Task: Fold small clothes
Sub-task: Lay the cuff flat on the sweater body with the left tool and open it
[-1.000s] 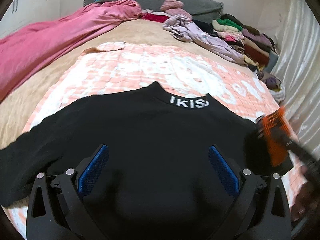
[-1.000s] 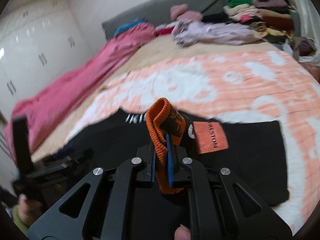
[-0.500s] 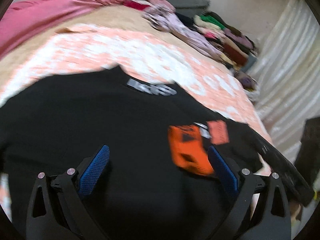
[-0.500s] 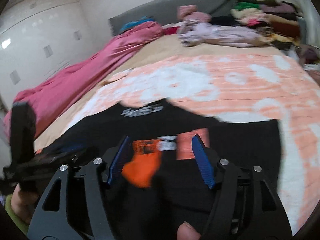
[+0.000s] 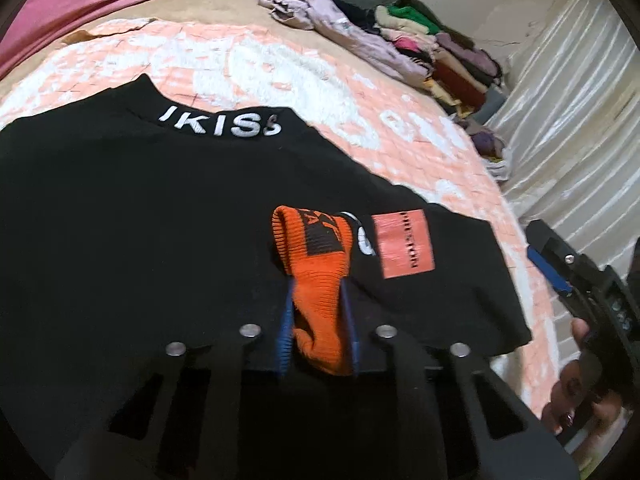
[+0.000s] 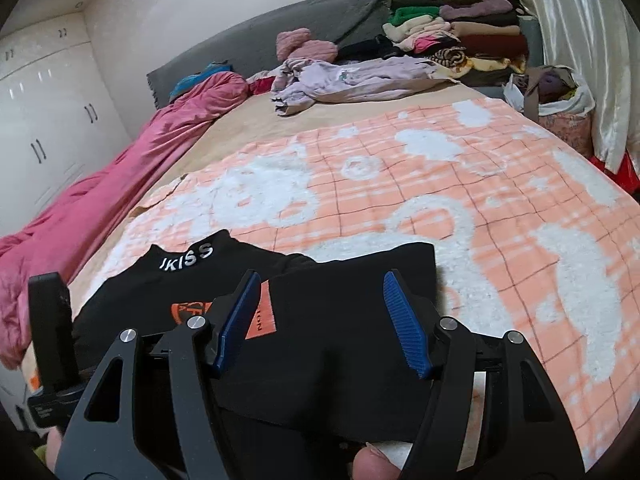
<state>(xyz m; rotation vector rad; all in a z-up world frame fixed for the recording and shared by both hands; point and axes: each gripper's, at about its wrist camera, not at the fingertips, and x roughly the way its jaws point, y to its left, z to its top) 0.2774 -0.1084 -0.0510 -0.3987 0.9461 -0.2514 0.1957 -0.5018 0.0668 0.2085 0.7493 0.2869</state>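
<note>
One bed (image 6: 400,184) fills the room, with an orange and white blanket (image 6: 460,200) over it and one stack of folded clothes (image 6: 460,36) at upper right. One black sweater (image 5: 140,220) lies flat at lower centre. The left gripper (image 5: 318,320) has just been closing and now clamps the one orange cuff (image 5: 316,264). The right gripper (image 6: 324,320) stands released above the sweater, nothing between its two blue pads.
</note>
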